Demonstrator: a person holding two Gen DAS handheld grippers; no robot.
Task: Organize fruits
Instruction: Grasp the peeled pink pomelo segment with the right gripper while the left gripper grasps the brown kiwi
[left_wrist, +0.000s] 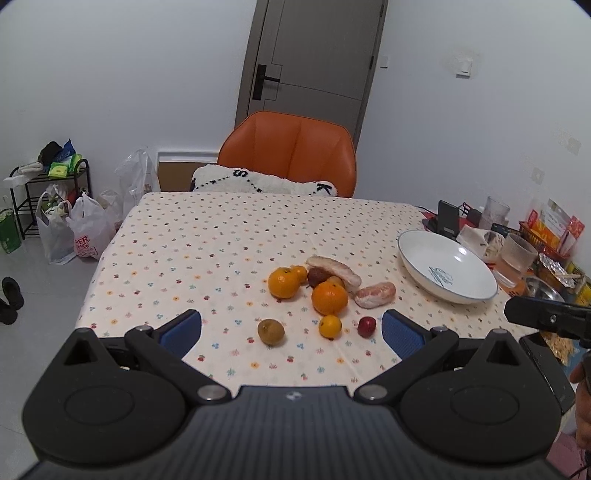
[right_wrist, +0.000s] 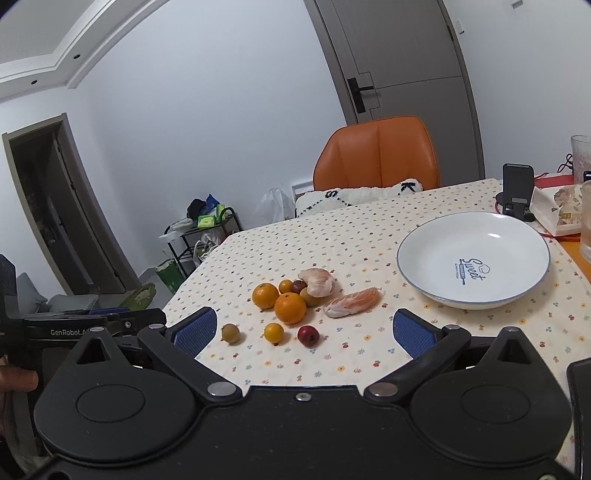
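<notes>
Fruit lies loose on the dotted tablecloth: two oranges (left_wrist: 329, 297) (right_wrist: 290, 307), peeled pomelo segments (left_wrist: 375, 294) (right_wrist: 352, 302), a small yellow citrus (left_wrist: 330, 326) (right_wrist: 273, 333), a small red fruit (left_wrist: 367, 326) (right_wrist: 308, 335) and a brownish-green fruit (left_wrist: 271, 332) (right_wrist: 231, 333). A white plate (left_wrist: 447, 271) (right_wrist: 474, 258) with a blue rim stands empty to the right. My left gripper (left_wrist: 291, 332) is open, above the near table edge, nothing between its blue pads. My right gripper (right_wrist: 305, 332) is open too, short of the fruit.
An orange chair (left_wrist: 291, 151) with a white cushion stands at the table's far side. Glasses, a phone stand (right_wrist: 517, 192) and food packets crowd the right edge. Bags and a shelf rack (left_wrist: 48, 199) sit on the floor at left.
</notes>
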